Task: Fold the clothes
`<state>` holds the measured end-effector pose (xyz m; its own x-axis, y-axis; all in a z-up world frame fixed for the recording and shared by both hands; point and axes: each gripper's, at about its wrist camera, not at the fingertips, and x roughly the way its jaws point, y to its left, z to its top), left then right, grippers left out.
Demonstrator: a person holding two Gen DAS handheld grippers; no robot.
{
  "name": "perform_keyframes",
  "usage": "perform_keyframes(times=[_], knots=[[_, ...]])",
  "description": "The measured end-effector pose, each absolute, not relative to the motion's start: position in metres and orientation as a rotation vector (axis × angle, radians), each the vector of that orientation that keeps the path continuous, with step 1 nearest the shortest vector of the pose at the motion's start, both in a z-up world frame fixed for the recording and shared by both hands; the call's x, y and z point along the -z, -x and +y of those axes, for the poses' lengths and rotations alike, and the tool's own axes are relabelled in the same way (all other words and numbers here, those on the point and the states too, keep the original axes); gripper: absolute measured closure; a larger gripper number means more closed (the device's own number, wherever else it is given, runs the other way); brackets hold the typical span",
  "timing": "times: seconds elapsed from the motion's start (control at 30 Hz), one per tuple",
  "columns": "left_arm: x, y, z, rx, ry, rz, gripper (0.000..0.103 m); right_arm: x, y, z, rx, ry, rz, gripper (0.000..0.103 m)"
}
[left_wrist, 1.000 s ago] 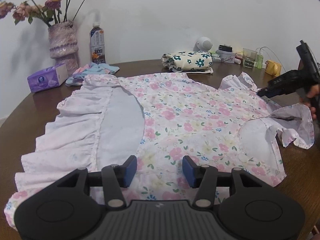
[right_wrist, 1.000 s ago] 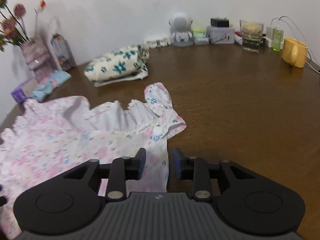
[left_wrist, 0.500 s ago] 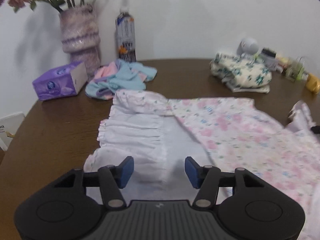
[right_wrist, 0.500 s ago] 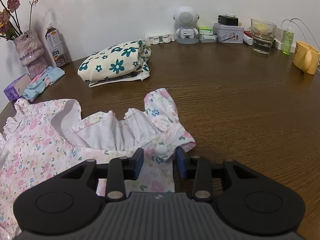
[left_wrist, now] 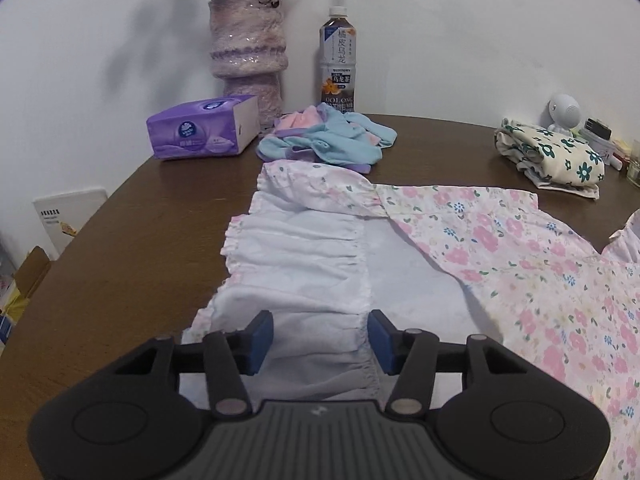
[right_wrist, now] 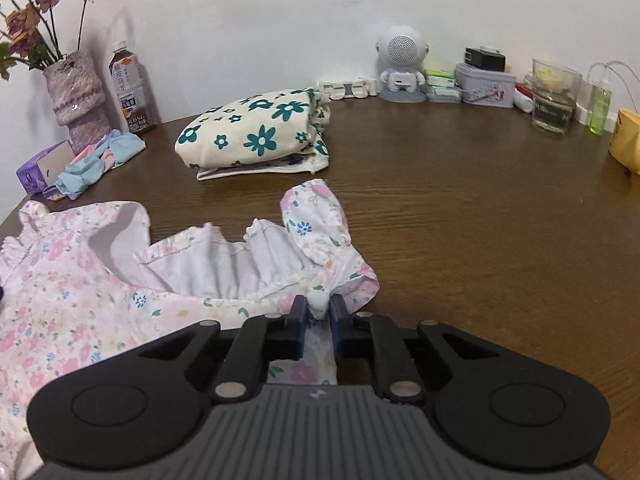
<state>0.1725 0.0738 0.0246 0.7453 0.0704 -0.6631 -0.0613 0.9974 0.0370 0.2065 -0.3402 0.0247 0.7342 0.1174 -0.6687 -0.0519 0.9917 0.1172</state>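
Two grippers over one floral dress — right gripper jaws closing on its shoulder fabric; left gripper jaws apart above the white ruffle.

The spread cotton dress is pale pink with pink and blue flowers and a plain white underside. At upper right, the folded cream garment carries teal flowers. The tissue box and fuzzy vase at upper left are purple; the wooden table is dark brown.
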Motion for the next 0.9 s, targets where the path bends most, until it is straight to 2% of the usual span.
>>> perform_keyframes(times=[0.2, 0.37, 0.6, 0.67, 0.77, 0.9], knots=[[-0.030, -0.168, 0.074, -0.065, 0.020, 0.715, 0.052, -0.027, -0.206, -0.340, -0.090, -0.106, 0.738, 0.092], [-0.051, -0.126, 0.081, -0.011, 0.031, 0.645, 0.053, -0.046, -0.181, -0.351, -0.114, -0.213, 0.678, 0.087], [-0.039, -0.092, 0.089, 0.050, 0.016, 0.720, 0.054, -0.053, -0.122, -0.324, -0.218, -0.098, 0.699, 0.073], [-0.032, -0.090, 0.090, 0.043, 0.006, 0.737, 0.057, -0.047, -0.117, -0.317, -0.222, -0.069, 0.726, 0.073], [-0.028, -0.085, 0.093, 0.027, 0.001, 0.719, 0.057, -0.035, -0.115, -0.315, -0.201, -0.064, 0.760, 0.073], [-0.024, -0.079, 0.091, 0.004, -0.017, 0.686, 0.056, -0.028, -0.105, -0.318, -0.172, -0.058, 0.742, 0.080]])
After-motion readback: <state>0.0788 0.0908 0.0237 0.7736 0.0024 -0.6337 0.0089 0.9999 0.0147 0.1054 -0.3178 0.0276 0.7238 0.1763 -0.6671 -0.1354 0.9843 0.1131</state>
